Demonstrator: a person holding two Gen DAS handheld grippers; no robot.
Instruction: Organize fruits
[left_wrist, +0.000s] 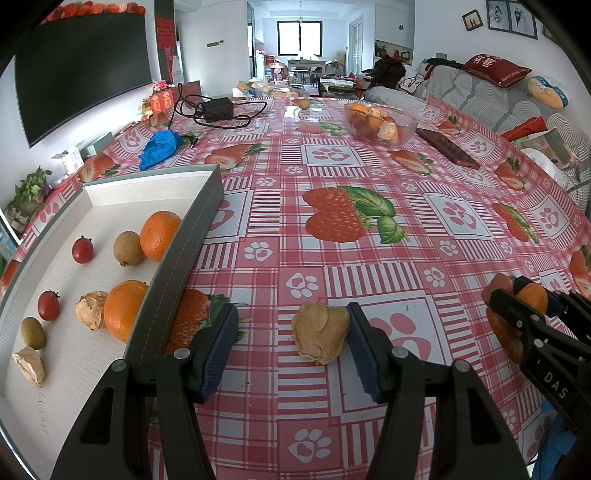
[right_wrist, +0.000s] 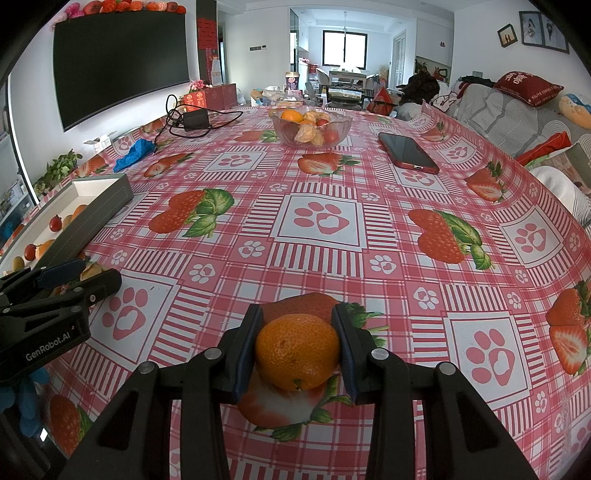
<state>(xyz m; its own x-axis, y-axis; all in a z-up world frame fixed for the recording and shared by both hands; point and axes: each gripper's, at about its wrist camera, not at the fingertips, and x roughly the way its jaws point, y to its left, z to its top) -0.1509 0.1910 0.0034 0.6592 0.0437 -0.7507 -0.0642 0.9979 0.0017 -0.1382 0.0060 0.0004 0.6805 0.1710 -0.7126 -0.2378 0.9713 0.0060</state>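
Note:
My left gripper (left_wrist: 291, 314) stands open over the tablecloth beside the tray. A papery tan husk fruit (left_wrist: 319, 332) lies between its fingers, against the right pad and well apart from the left pad. The grey tray (left_wrist: 184, 251), white inside, is at the left and holds two oranges (left_wrist: 159, 234), cherry tomatoes (left_wrist: 82, 249), brown-green round fruits (left_wrist: 127, 247) and husk fruits (left_wrist: 90, 308). My right gripper (right_wrist: 297, 310) is shut on a small orange (right_wrist: 297, 350) just above the table. The left wrist view shows the right gripper (left_wrist: 532, 295) at the right edge.
A glass bowl (right_wrist: 284, 136) of mixed fruit stands at the far middle. A red-cased phone (right_wrist: 408, 153) lies to its right. A charger with cable (left_wrist: 218, 109) and a blue crumpled glove (left_wrist: 160, 146) lie at the far left. A sofa runs along the table's right side.

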